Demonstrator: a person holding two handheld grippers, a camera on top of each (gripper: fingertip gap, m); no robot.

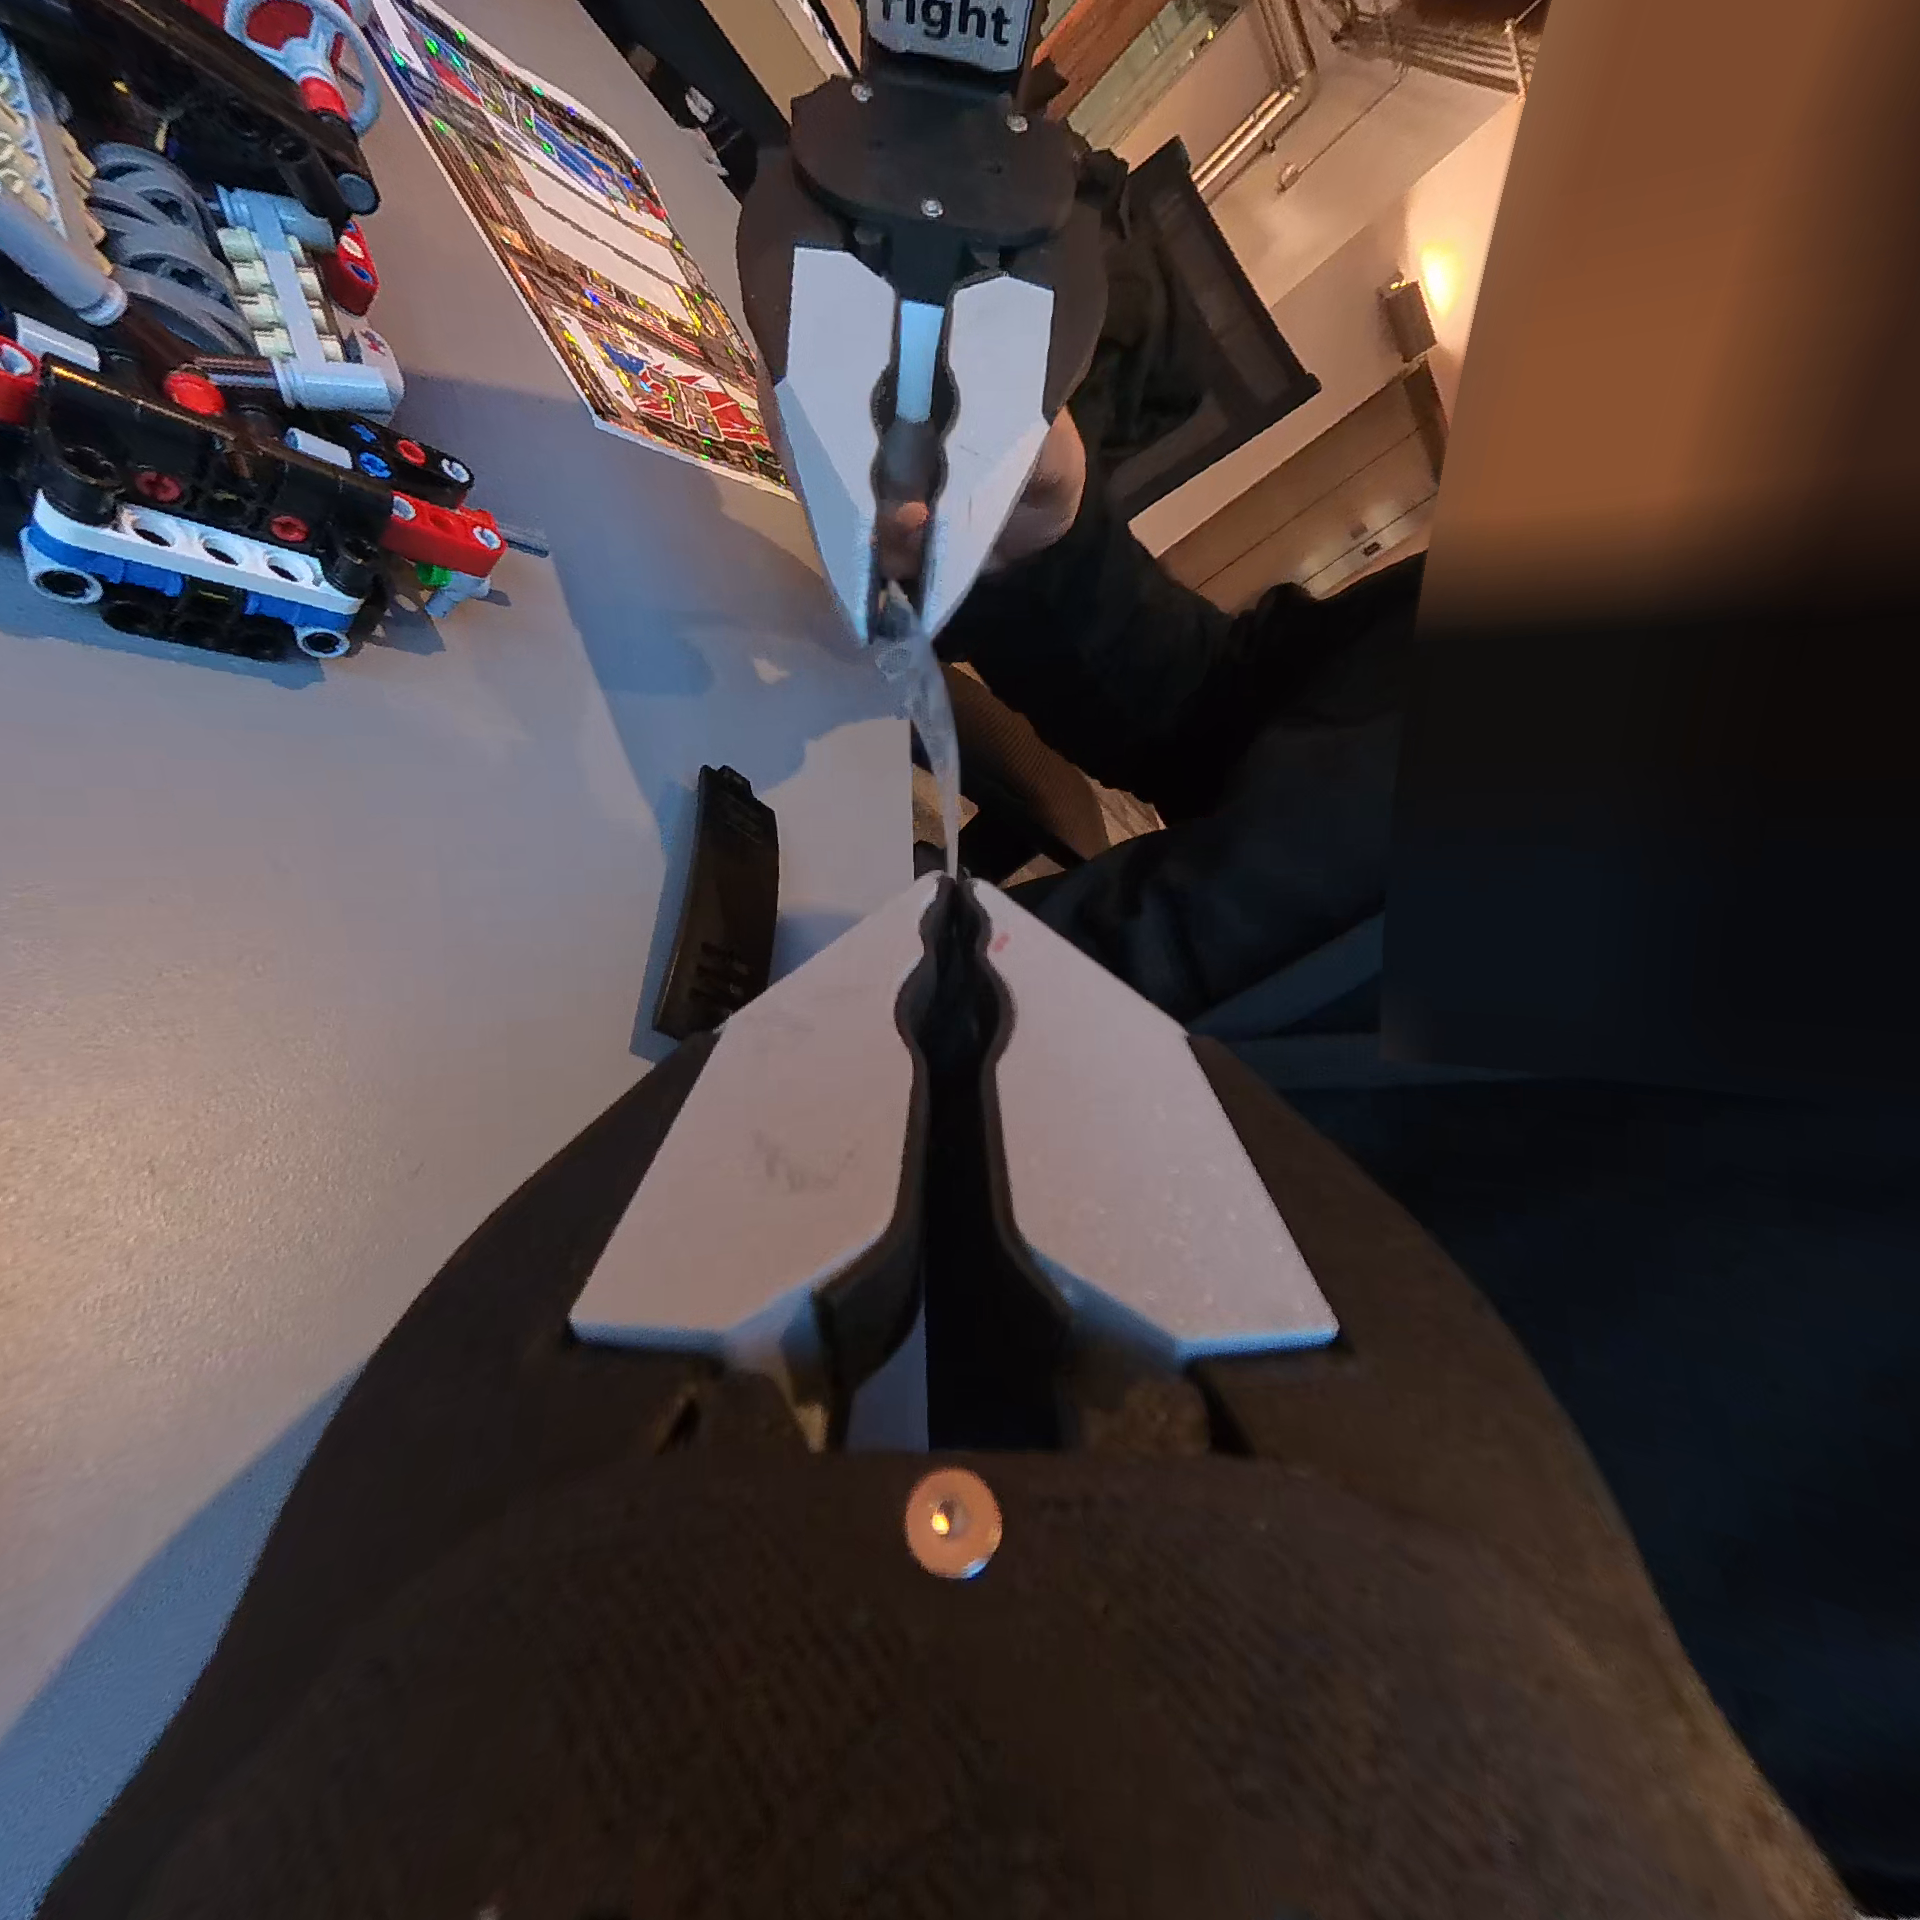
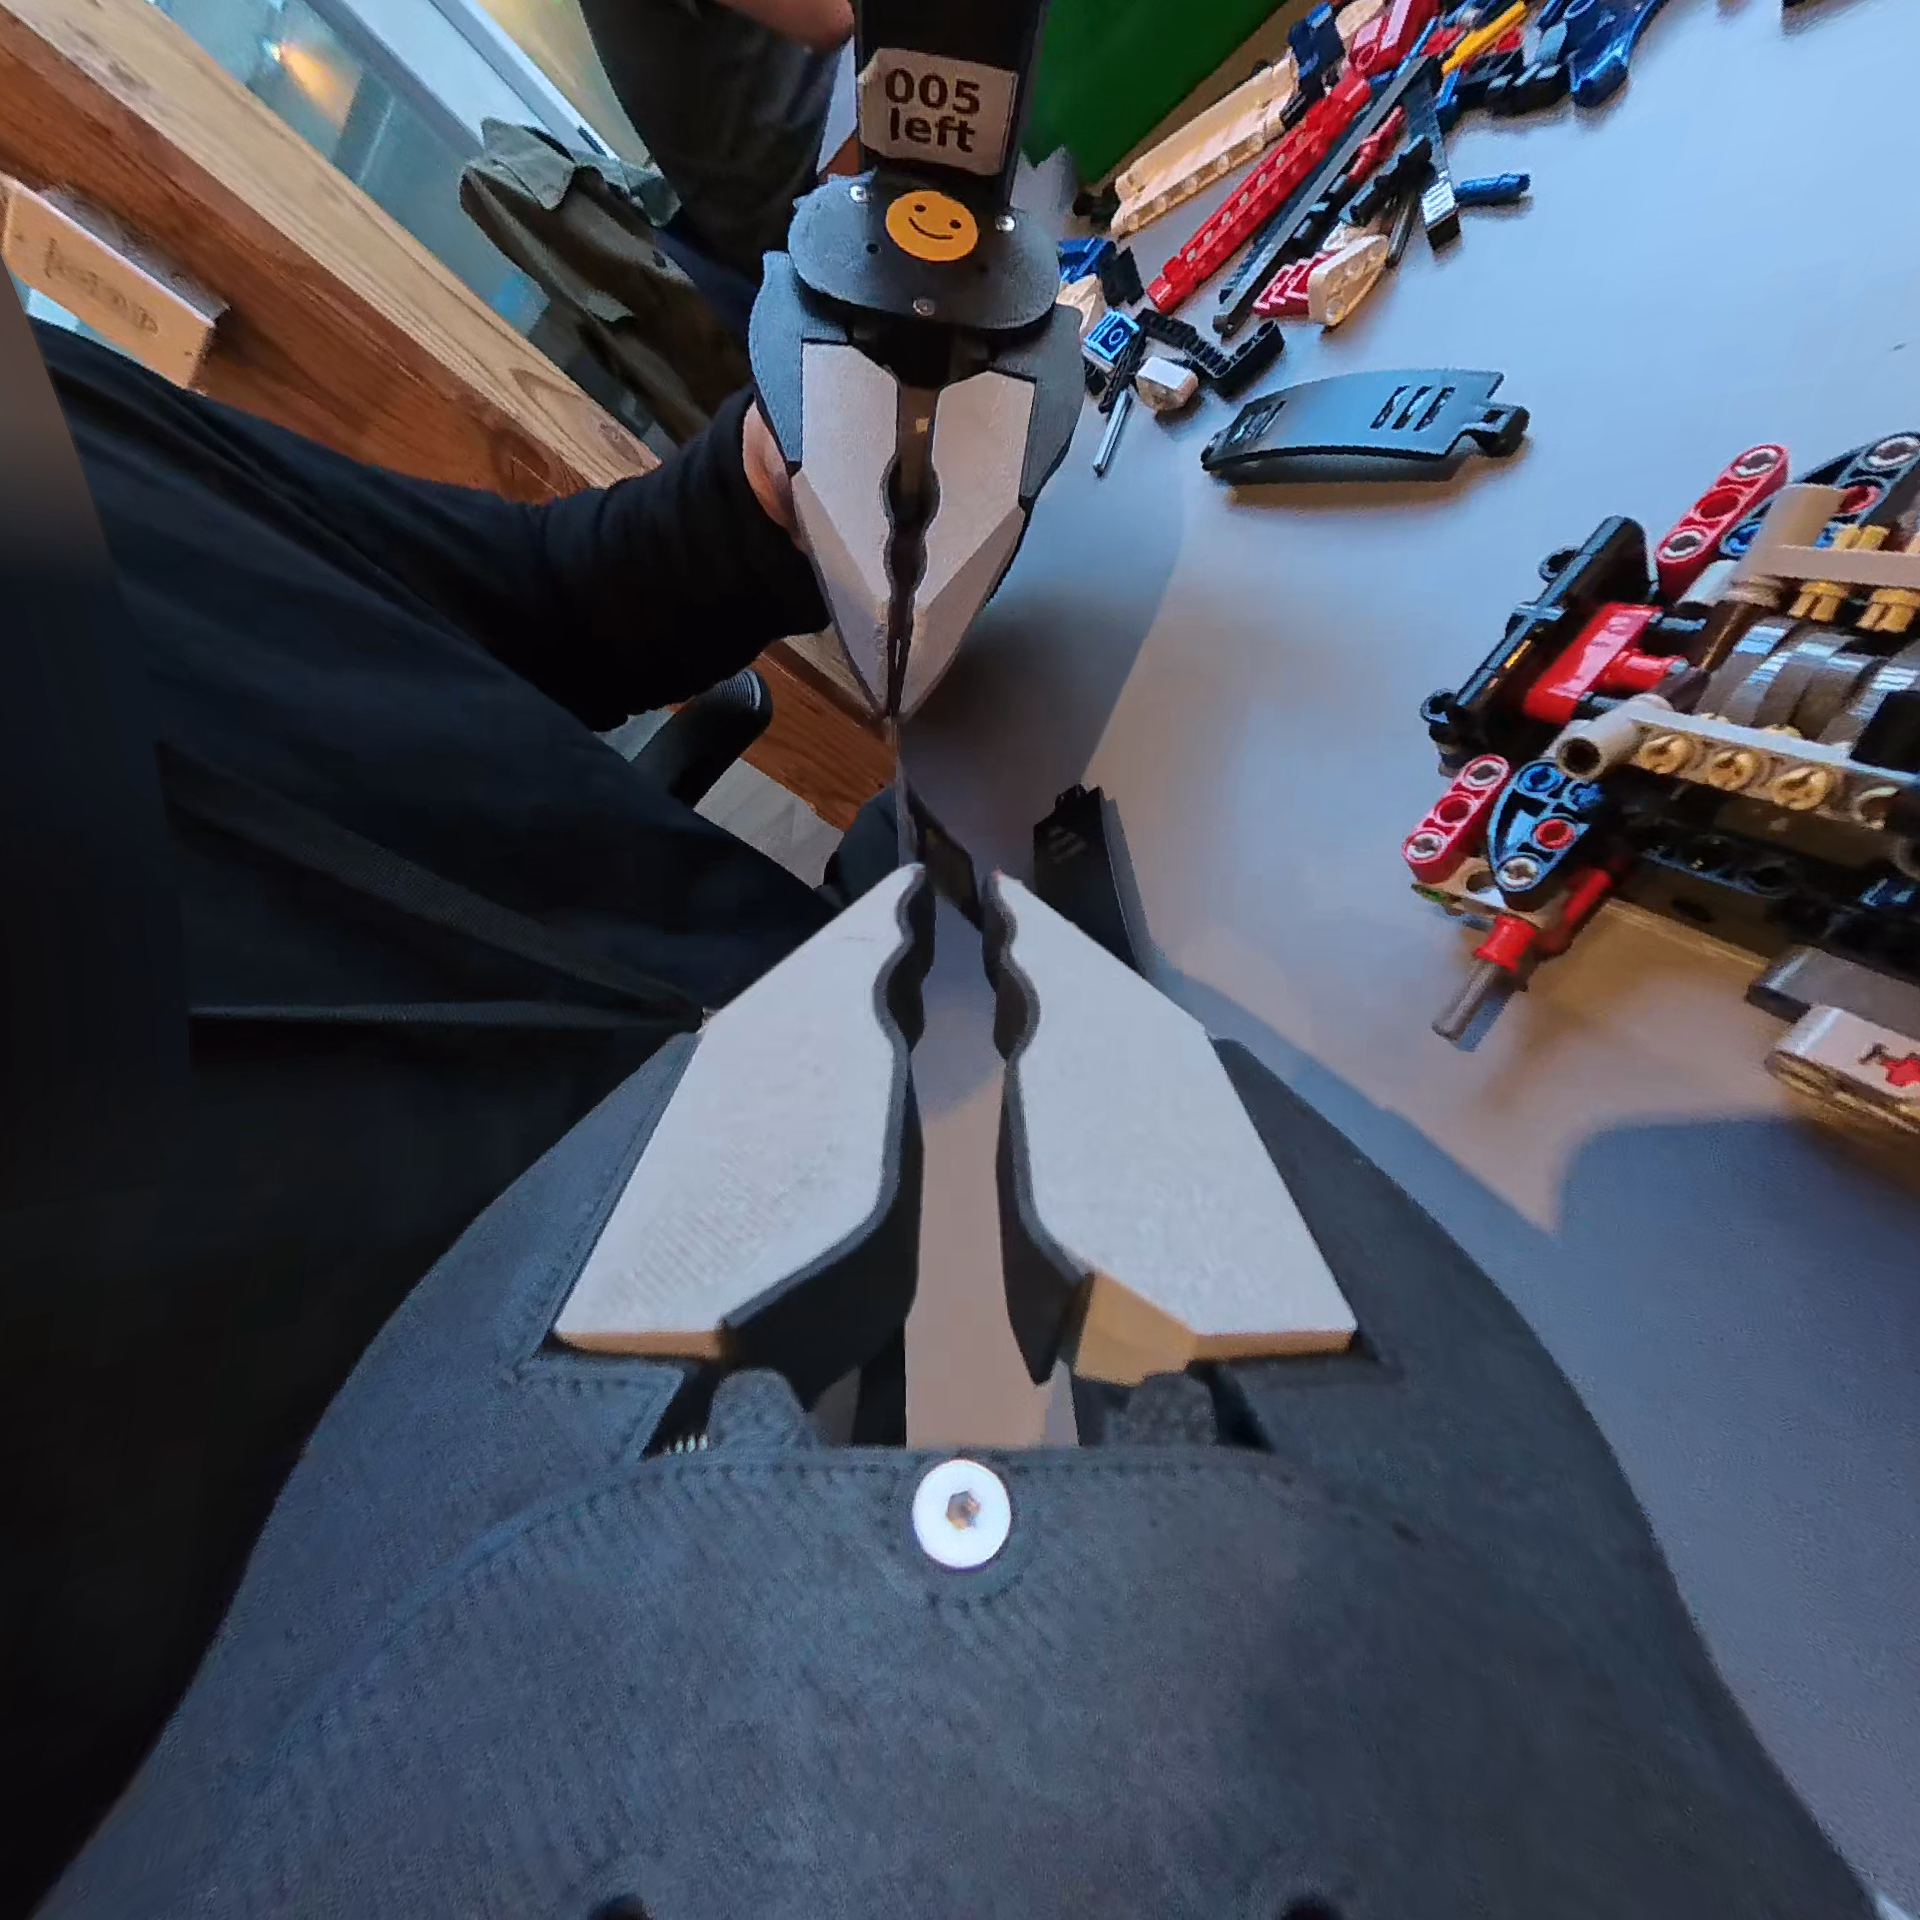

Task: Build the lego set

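Note:
My left gripper (image 1: 951, 883) and my right gripper (image 2: 956, 883) point at each other tip to tip, off the table's edge. A thin clear strip of film (image 1: 930, 727), like a peeled sticker, stretches between them. Both are shut on an end of it. The right gripper (image 1: 896, 623) shows ahead in the left wrist view; the left gripper (image 2: 894, 712) shows ahead in the right wrist view. The strip looks dark and edge-on in the right wrist view (image 2: 920, 821). The part-built Lego vehicle (image 1: 208, 436) sits on the grey table (image 1: 312, 935); it also shows in the right wrist view (image 2: 1714, 727).
A sticker sheet (image 1: 613, 270) lies on the table beyond the model. A black curved panel (image 1: 722, 904) lies by the table edge, and another (image 2: 1361, 426) farther off. A pile of loose Lego parts (image 2: 1351, 156) is at the far side. A person's black sleeve (image 2: 623, 582) is beside the grippers. Spacing between my two grippers at the tips: around 7 cm.

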